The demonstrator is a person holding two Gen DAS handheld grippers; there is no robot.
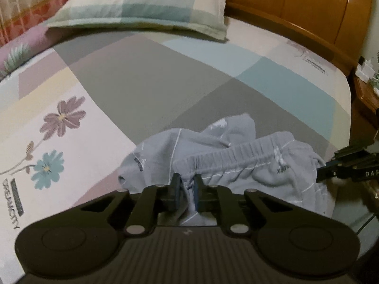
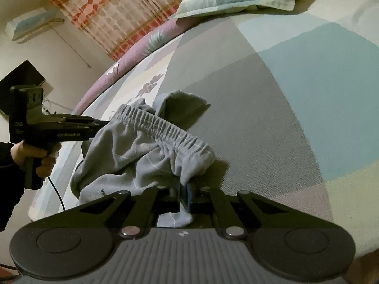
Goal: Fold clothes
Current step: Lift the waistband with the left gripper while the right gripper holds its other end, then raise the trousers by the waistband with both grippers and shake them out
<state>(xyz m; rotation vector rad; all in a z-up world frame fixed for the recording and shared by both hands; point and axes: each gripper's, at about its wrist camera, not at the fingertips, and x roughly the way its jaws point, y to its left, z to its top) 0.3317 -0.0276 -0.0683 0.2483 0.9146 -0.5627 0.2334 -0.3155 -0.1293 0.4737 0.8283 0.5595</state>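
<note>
Left tongs (image 1: 187, 184) clenched on grey shorts (image 1: 236, 163) at the elastic waistband (image 1: 239, 152). Right tongs (image 2: 183, 190) clenched on the waistband's other end, shorts bunched on bed (image 1: 142, 75).

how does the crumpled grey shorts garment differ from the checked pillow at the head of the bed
The crumpled grey shorts are one plain grey; the checked pillow has teal, green and cream blocks. The shorts are bunched, with both the left gripper and the right gripper shut on their fabric; the pillow lies flat and untouched. The shorts sit near the cameras, the pillow far off. Both rest on the patchwork bedsheet.
</note>
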